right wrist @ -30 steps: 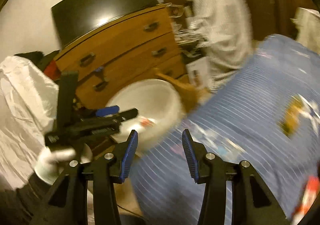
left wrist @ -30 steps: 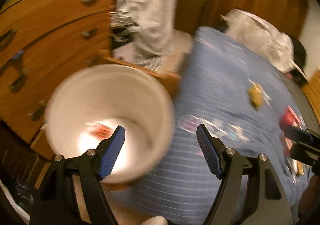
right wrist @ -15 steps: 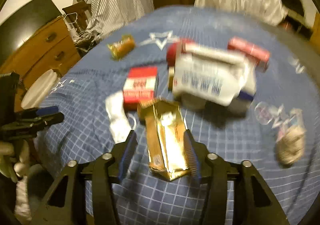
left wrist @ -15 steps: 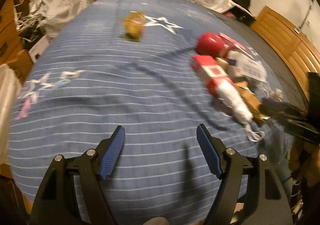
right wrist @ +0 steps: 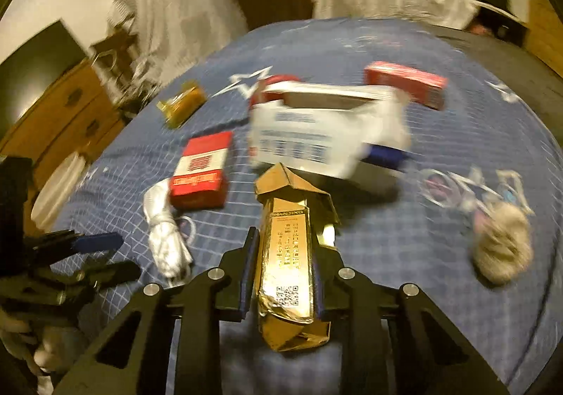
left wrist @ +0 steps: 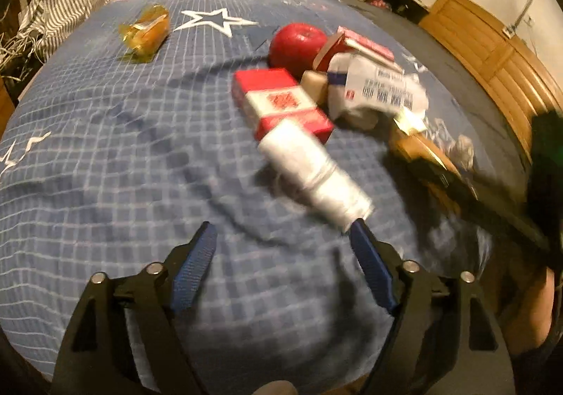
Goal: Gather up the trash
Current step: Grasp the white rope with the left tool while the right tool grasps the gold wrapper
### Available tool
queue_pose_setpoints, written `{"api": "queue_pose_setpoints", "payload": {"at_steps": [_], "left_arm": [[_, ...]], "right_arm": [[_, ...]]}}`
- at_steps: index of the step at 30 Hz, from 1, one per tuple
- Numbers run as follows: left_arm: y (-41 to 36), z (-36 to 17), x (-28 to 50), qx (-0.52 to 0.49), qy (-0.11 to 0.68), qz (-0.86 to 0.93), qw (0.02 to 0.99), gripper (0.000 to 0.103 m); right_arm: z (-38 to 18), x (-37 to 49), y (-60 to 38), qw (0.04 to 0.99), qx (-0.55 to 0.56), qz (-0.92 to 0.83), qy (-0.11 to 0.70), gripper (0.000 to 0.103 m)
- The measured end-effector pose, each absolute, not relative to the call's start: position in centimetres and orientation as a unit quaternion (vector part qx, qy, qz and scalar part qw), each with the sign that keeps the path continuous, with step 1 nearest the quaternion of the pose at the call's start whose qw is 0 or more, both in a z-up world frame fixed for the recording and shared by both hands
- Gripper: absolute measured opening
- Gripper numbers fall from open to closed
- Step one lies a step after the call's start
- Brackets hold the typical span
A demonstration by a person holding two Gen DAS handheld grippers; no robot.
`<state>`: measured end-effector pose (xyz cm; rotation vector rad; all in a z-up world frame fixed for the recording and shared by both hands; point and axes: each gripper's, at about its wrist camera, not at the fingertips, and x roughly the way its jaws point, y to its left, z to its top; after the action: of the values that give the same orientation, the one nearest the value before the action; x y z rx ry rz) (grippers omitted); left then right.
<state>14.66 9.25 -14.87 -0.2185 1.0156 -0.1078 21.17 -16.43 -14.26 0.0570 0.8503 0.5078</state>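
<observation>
At the near edge of the bed (left wrist: 105, 155), my right gripper (right wrist: 285, 275) has its fingers clamped on the flattened gold carton (right wrist: 286, 265), whose long axis runs straight out along them. My left gripper (left wrist: 281, 265) hangs with fingers wide apart and empty over the blue cover. The rolled white bag (left wrist: 313, 166) lies just ahead and to their right, angled away toward the red-and-white box (left wrist: 281, 103) and the apple (left wrist: 299, 43) farther up the bed, nearer my left hand than my right.
</observation>
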Motion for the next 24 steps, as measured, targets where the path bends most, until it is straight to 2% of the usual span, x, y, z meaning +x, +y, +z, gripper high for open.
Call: {"api": "queue_pose_setpoints", "payload": {"at_steps": [3,7,10,13,15,17,22,24], "left_arm": [[8.2,-15.2,16.3,-0.115,0.487,-0.034,0.865,0.078],[6.5,-16.3,17.8,-0.074,0.494,-0.002,0.866,0.084],[7.9,-15.9,17.5,-0.062,0.5,-0.008,0.864,0.085],[11.8,-15.2,16.9,-0.055,0.496,0.032,0.866,0.086],[14.5,-14.7,16.4,-0.065,0.497,0.042,0.864,0.09],[15.6,-14.1,16.0,-0.06,0.496,0.052,0.865,0.09],[16.2,-13.4,14.7,-0.113,0.492,0.034,0.862,0.09],[15.6,-13.6,14.4,-0.125,0.489,0.037,0.863,0.09]], "right_arm": [[-14.2,19.0,-18.0,0.889,0.013,0.224,0.4,0.027],[-14.9,17.5,-18.3,0.886,-0.001,0.227,0.404,0.028],[-14.6,16.9,-17.4,0.875,0.006,0.255,0.411,0.029],[-14.3,16.5,-17.0,0.864,0.022,0.282,0.416,0.038],[-13.9,16.1,-17.2,0.861,0.032,0.291,0.417,0.045],[-13.5,15.9,-17.2,0.859,0.032,0.297,0.415,0.055],[-12.8,16.6,-17.2,0.857,0.019,0.297,0.422,0.066],[-13.2,17.5,-17.3,0.851,0.024,0.292,0.436,0.066]]}}
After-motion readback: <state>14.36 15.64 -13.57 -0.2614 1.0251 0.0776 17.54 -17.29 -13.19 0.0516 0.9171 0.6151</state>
